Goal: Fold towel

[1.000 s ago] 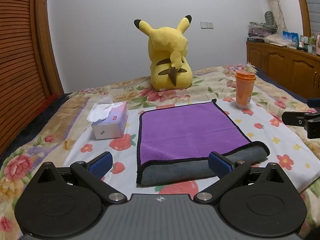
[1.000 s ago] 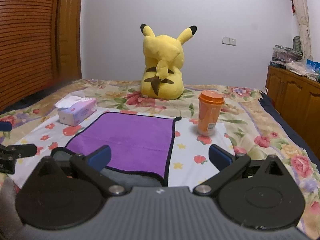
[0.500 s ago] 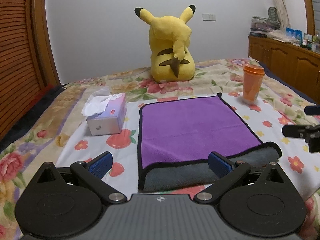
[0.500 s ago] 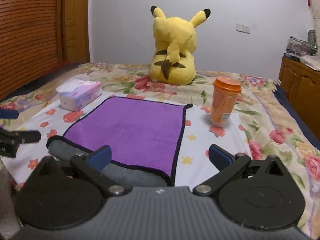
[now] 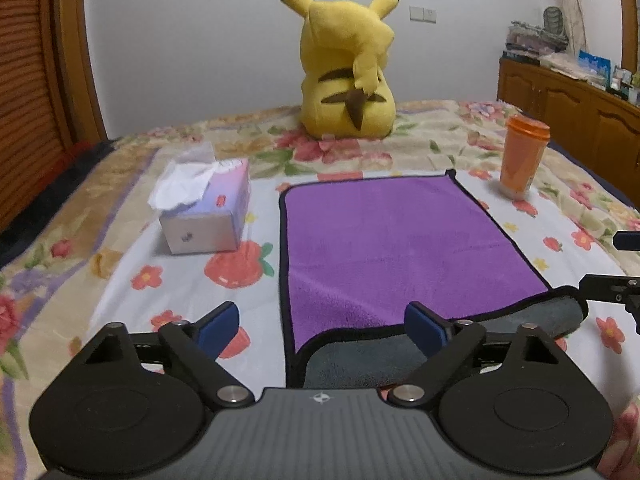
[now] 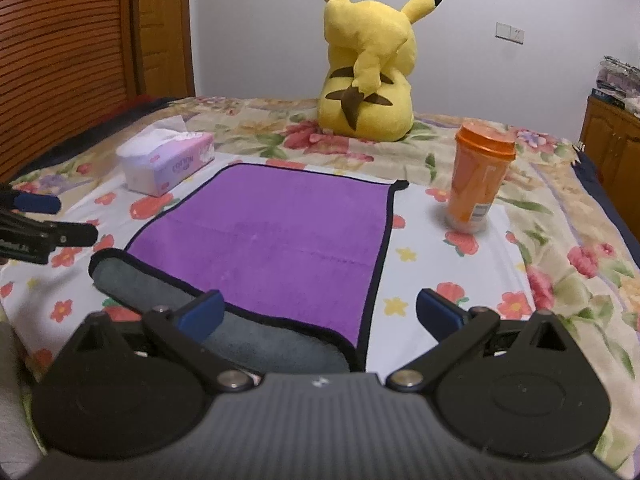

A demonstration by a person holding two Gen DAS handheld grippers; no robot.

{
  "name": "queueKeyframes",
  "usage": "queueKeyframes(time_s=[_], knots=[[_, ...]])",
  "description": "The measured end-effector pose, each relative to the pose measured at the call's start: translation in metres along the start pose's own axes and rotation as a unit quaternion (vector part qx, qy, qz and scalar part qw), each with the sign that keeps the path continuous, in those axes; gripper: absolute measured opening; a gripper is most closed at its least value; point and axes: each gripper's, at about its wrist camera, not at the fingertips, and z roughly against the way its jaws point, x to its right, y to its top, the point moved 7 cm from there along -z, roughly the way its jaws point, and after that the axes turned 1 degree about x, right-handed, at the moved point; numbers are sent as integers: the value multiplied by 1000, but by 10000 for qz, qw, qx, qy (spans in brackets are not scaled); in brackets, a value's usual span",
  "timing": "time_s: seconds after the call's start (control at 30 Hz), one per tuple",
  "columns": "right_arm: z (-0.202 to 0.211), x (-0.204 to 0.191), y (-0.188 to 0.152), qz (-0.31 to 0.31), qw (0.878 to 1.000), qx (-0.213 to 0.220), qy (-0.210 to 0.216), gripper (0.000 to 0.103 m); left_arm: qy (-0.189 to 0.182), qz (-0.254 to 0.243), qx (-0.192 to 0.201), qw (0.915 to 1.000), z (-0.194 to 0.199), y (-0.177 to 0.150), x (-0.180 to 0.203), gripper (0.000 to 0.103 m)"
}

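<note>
- Towel, purple, lies flat on the floral bedspread, long axis running 6 to 12 toward the plush; near edge flipped, grey side up.
- left gripper wide open over its near-left corner, holding nothing.
- right gripper gaping too, at the near-right corner.
- Cup at 1 o'clock, tissue box at 10.

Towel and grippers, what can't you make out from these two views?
- Towel: its near edge is hidden behind each gripper body, both views.
- Right gripper: cut off by the left view's right edge.
- Left gripper: cut off by the right view's left edge.
- Cup label: too small to read.
</note>
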Motion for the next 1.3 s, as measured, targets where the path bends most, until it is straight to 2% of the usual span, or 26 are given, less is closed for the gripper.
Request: queueKeyframes(time_s=[0.03,0.1,0.13,0.23,0.47,0.77,1.03,1.13,1.2,1.27,1.3], knots=[[-2,1,0,-3,10000,-22,3,101,-34,-3,-41,10000,-3,-1,-1,92],[-6,2,-1,-14,10000,-80,24,91,-96,-32,-143,9998,-9,-3,-1,86],[-9,3,-1,-28,9999,-121,37,89,-102,-54,-198,9997,-12,-4,-1,83],[-16,5,-4,-54,9997,-221,45,89,-206,-98,-393,9990,-22,-10,-1,72],[-27,4,-9,-81,9988,-452,176,87,-526,158,-785,9954,-39,-20,-4,62],[-38,4,-22,-219,9957,-834,345,82,-512,253,-994,9934,-43,-26,-4,45],[-46,8,-30,-367,9925,-1092,420,77,-477,252,-1158,9918,-45,-31,-7,39],[-46,8,-30,-385,9921,-1098,476,71,-475,245,-1173,9917,-45,-32,-7,33],[-46,8,-30,-395,9917,-1113,504,64,-472,244,-1169,9917,-44,-32,-7,29],[-45,8,-31,-398,9916,-1130,497,57,-493,240,-1154,9918,-44,-31,-7,20],[-46,9,-31,-394,9915,-1137,487,54,-518,246,-1148,9917,-44,-31,-6,18]])
